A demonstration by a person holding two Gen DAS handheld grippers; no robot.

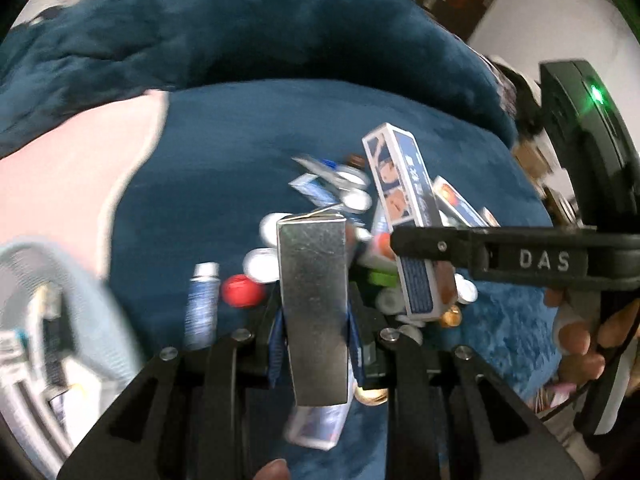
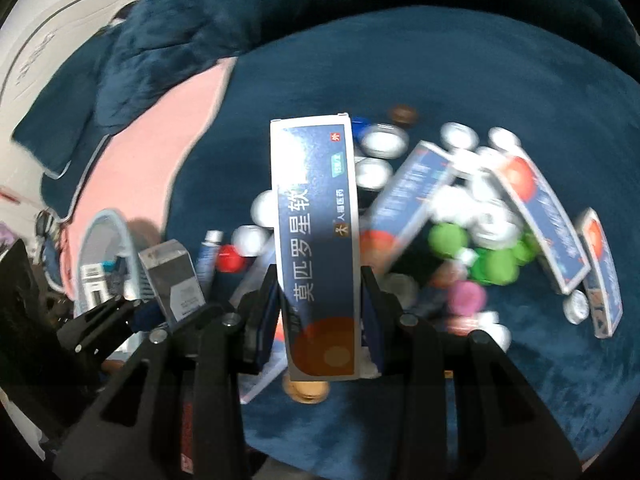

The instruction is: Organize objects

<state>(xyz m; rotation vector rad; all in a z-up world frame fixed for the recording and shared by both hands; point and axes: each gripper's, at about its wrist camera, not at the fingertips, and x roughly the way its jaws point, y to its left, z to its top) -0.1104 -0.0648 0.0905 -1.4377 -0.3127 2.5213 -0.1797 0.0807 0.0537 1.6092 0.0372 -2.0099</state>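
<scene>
Two boxes are up off the blue blanket (image 2: 460,60) now: the left gripper (image 1: 314,320) is pinching a silver box (image 1: 314,312) & the right gripper (image 2: 320,304) is pinching a blue box (image 2: 316,240), both near the bottom end. They look light, thin card, prob easy to squash, so grip the flat sides softly w/ no hard squeeze. A basket (image 2: 106,240) sits just left of the pile.
</scene>
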